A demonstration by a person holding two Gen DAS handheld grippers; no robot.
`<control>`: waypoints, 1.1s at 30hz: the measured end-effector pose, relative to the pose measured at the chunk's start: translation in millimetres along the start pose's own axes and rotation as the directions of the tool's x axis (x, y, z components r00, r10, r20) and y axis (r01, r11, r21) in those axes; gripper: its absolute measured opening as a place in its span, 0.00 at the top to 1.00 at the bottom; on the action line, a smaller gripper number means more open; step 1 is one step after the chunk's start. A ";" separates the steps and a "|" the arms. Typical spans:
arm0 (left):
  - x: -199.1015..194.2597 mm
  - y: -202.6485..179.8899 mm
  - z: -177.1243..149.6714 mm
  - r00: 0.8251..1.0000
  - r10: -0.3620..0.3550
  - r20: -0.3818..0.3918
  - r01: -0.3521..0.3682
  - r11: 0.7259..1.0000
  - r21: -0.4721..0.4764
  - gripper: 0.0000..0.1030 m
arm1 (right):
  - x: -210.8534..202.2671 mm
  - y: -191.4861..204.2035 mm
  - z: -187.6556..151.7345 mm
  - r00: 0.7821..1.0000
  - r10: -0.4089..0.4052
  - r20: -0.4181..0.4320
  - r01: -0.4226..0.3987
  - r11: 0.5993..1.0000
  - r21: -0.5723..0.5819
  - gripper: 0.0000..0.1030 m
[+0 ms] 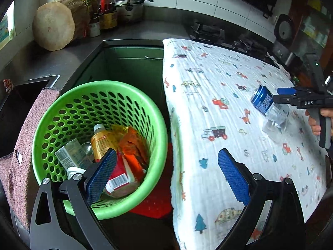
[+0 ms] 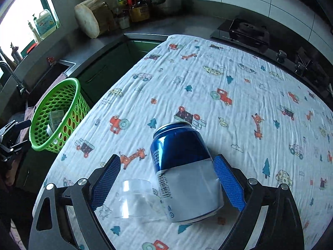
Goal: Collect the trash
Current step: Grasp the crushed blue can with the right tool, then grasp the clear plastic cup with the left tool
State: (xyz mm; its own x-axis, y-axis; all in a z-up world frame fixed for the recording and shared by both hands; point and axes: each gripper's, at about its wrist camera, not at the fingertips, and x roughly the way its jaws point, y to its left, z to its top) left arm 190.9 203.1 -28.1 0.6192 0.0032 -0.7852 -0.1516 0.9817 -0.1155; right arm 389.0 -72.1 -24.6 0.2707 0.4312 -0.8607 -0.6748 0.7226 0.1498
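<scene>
Two pieces of trash are left on the cloth-covered bench (image 1: 208, 104): a blue and silver can (image 1: 262, 100) and a clear plastic cup (image 1: 275, 126). In the left wrist view they lie side by side near the far right edge, with the right tongs (image 1: 286, 95) right at the can and a hand (image 1: 318, 120) on the handle behind. The left tongs (image 1: 166, 173) hang spread wide and empty, one finger over the green basket (image 1: 100, 89) and the other over the cloth, well apart from the can. The basket stands beside the bench and already holds a bottle, cartons and wrappers.

In the right wrist view the can (image 2: 183, 173) lies on its side between the fingers of the right tongs (image 2: 166, 183), its long axis running away from the camera, top end farthest. The jaws stand wide apart; the right pad (image 2: 229, 185) is at the can's wall (touching or just beside, I cannot tell), while the left pad (image 2: 106, 181) stands clear. The cup (image 2: 139, 200) lies tipped over between that left pad and the can, against the can's flank. The basket (image 2: 56, 112) is far off to the left.

The right hand is plainly the nearer. Closing here would probably catch the cup together with the can.
</scene>
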 end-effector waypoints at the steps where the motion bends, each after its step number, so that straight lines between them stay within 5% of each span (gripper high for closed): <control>1: 0.8 -6.5 0.4 1.000 -0.010 -0.002 0.010 1.000 0.008 0.07 | 3.9 -3.2 -1.0 1.000 0.003 -0.010 -0.003 1.000 -0.003 0.14; 19: 27.9 -107.6 12.7 0.984 -0.157 -0.083 0.165 0.980 0.107 0.06 | 38.3 -26.8 -8.4 0.996 0.026 -0.084 -0.028 0.999 -0.019 0.28; 27: 52.5 -143.1 31.1 0.944 -0.295 -0.147 0.290 0.955 -0.055 0.06 | 16.7 -50.0 -27.1 0.999 0.019 -0.050 -0.017 0.998 0.052 0.28; 33: 84.6 -173.4 41.9 0.923 -0.330 -0.196 0.296 0.937 -0.183 0.06 | -8.7 -76.1 -46.1 1.000 0.002 -0.018 0.000 0.996 0.094 0.29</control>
State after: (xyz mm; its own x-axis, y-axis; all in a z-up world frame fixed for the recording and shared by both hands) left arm 301.9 41.1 -49.0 0.4709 -0.3585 -0.8060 -0.0992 0.8864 -0.4522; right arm 406.3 -155.8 -51.0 0.2571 0.4231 -0.8688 -0.6077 0.7698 0.1951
